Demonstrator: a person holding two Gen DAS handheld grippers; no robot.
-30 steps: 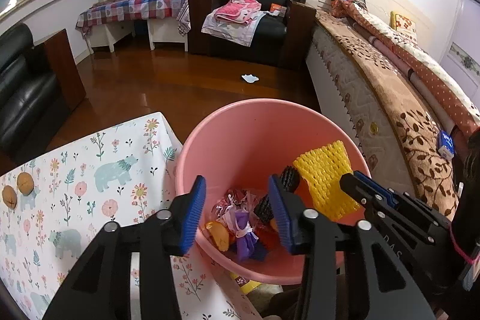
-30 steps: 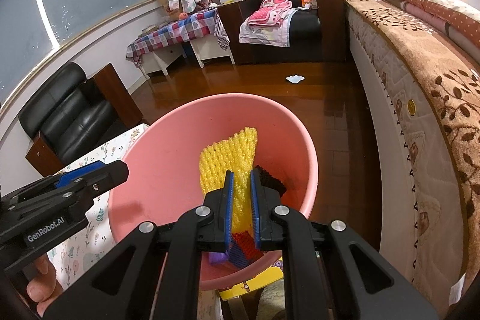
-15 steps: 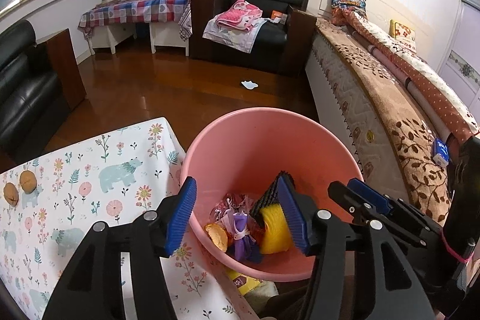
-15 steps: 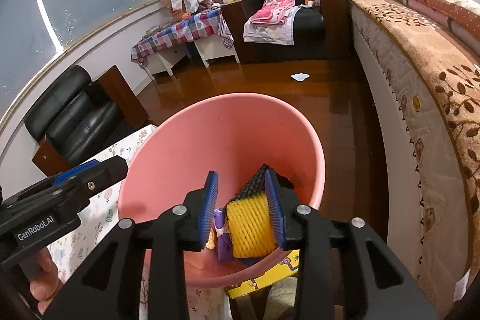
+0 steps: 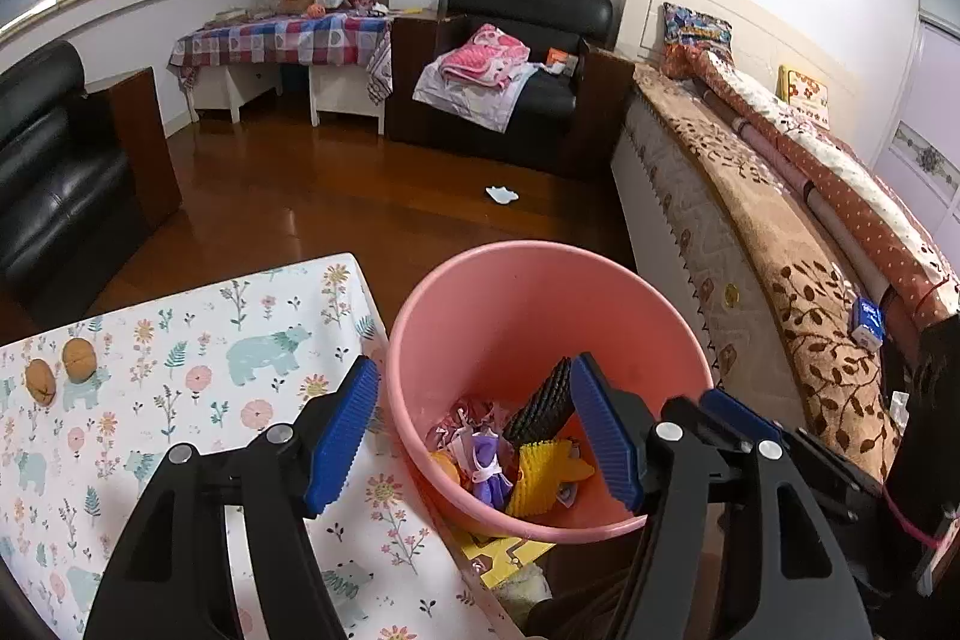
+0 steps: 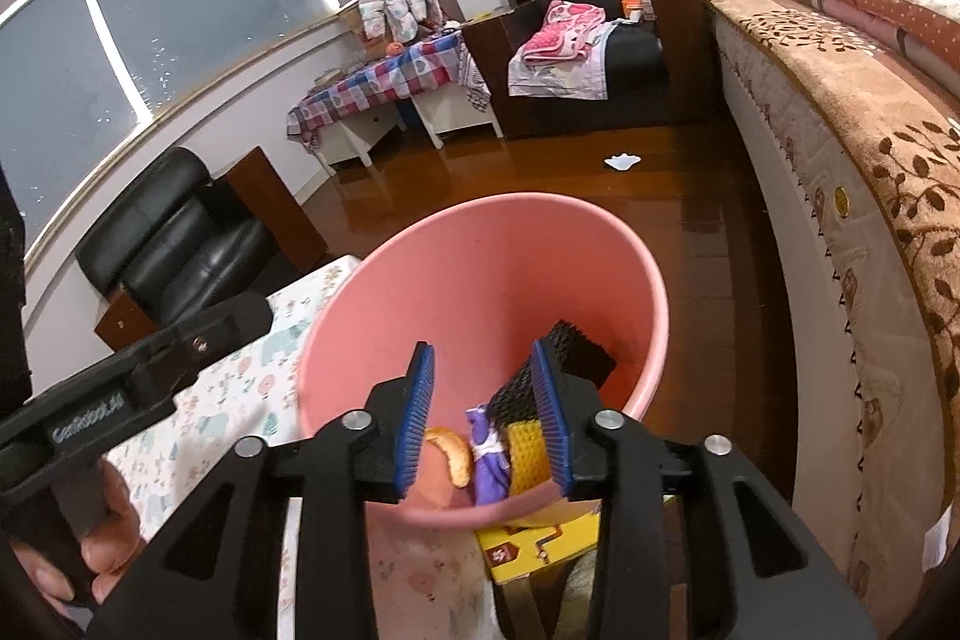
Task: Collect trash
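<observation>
A pink bin [image 5: 498,304] stands off the table's right edge; it also shows in the right wrist view [image 6: 480,280]. Inside lie a yellow foam net [image 5: 543,469], a black foam net [image 5: 540,406], purple wrapper scraps [image 5: 489,472] and an orange peel [image 5: 449,463]. My left gripper [image 5: 474,436] is open and empty, over the bin's near rim. My right gripper [image 6: 483,421] is open and empty above the bin, with the yellow net [image 6: 528,451] and black net [image 6: 576,355] lying below its jaws.
The table has a floral bear-print cloth [image 5: 180,400] with two walnuts [image 5: 60,367] at its left. A yellow box [image 6: 546,538] lies under the bin. A bed [image 5: 780,232] runs along the right. A white scrap [image 5: 501,194] lies on the wooden floor. Black armchairs stand at left and back.
My right gripper opened and let the yellow foam net drop into the bin. Both grippers have drawn back and risen a little.
</observation>
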